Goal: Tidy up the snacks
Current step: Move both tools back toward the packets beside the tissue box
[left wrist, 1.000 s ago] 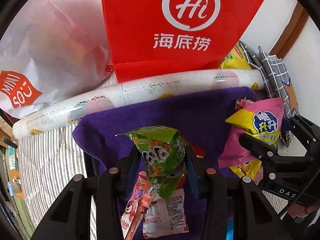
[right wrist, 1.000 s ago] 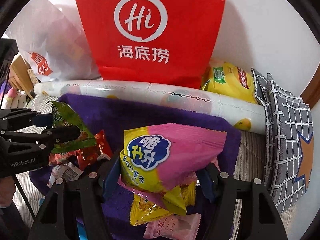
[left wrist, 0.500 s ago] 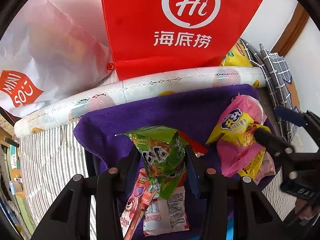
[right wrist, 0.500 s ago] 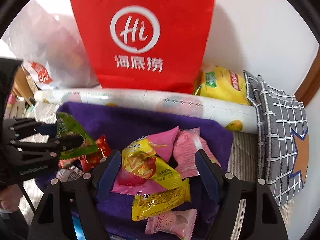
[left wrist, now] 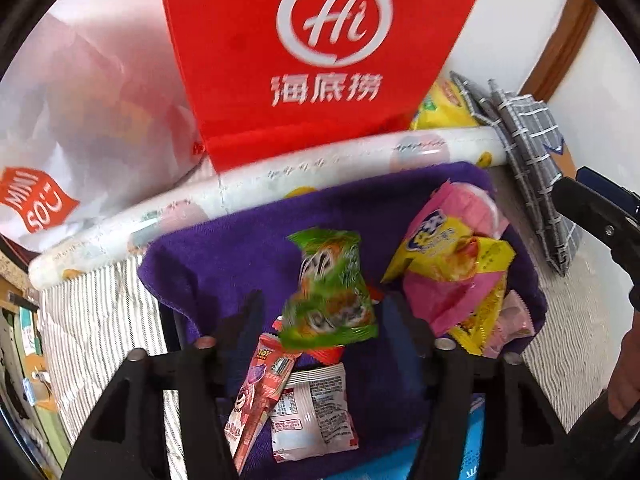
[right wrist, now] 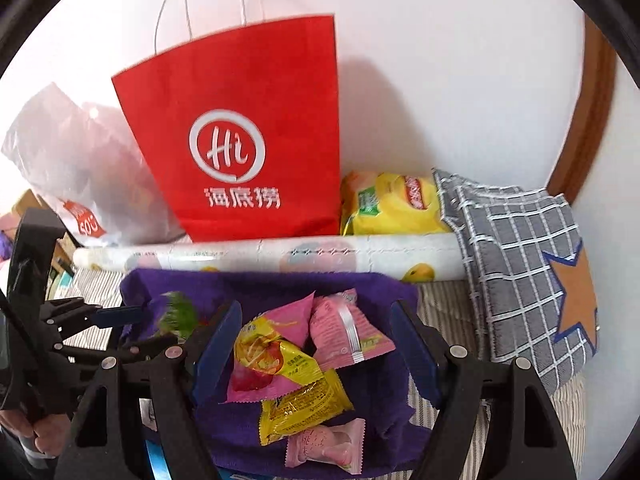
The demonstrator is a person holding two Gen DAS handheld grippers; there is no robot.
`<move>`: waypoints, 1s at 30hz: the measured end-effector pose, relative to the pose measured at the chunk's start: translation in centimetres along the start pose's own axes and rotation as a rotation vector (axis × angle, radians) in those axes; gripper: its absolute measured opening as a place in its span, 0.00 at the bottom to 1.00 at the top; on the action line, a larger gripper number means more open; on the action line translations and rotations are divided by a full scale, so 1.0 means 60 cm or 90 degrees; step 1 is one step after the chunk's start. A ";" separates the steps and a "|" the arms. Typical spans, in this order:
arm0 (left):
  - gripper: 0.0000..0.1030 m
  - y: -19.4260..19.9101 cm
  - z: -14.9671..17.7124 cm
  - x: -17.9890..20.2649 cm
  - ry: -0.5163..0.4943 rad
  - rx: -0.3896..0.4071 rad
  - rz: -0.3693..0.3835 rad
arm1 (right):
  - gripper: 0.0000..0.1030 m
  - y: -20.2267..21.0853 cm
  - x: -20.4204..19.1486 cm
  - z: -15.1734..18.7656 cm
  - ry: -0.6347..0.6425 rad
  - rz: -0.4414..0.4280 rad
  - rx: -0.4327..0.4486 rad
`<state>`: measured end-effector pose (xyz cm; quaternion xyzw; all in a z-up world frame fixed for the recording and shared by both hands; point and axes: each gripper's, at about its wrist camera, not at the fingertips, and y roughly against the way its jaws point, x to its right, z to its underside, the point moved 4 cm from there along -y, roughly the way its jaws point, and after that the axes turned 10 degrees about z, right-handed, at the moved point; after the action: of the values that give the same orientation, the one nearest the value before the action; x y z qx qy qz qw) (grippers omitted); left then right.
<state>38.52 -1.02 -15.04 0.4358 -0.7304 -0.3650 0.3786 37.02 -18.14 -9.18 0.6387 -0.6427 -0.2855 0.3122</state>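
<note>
Green packet [left wrist: 329, 288] released, left tool [left wrist: 320, 320] opened

Both tongs [left wrist: 320, 316] [right wrist: 316, 344] apparently spread.

A home, likely a bedroom: a striped sheet [left wrist: 100, 320] and purple towel [right wrist: 280, 292] under snack packets, a checked cushion [right wrist: 528, 280], a red shopping bag [right wrist: 240, 140] against the white wall [right wrist: 440, 80].

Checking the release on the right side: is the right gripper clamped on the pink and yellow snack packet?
No. The right gripper stands wide open, and the pink and yellow snack packet lies loose on the purple towel between its fingers.
</note>
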 end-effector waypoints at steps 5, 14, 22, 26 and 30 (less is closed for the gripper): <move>0.65 0.028 0.001 0.018 -0.021 0.021 0.005 | 0.73 0.026 -0.003 0.020 0.005 0.022 0.007; 0.65 0.078 0.012 0.073 -0.072 0.063 0.008 | 0.73 0.105 0.015 0.098 0.001 0.052 0.020; 0.65 0.156 0.049 0.120 -0.112 0.137 0.017 | 0.73 0.167 0.036 0.161 -0.032 0.093 0.012; 0.65 0.173 0.092 0.113 -0.106 0.131 0.026 | 0.73 0.174 0.029 0.199 -0.060 0.045 -0.023; 0.65 0.183 0.138 0.088 -0.073 0.120 0.030 | 0.71 0.176 0.010 0.234 -0.058 0.025 -0.037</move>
<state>25.60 -0.29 -7.99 0.4307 -0.7920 -0.3097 0.3021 19.49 -18.94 -10.07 0.6028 -0.6601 -0.3269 0.3067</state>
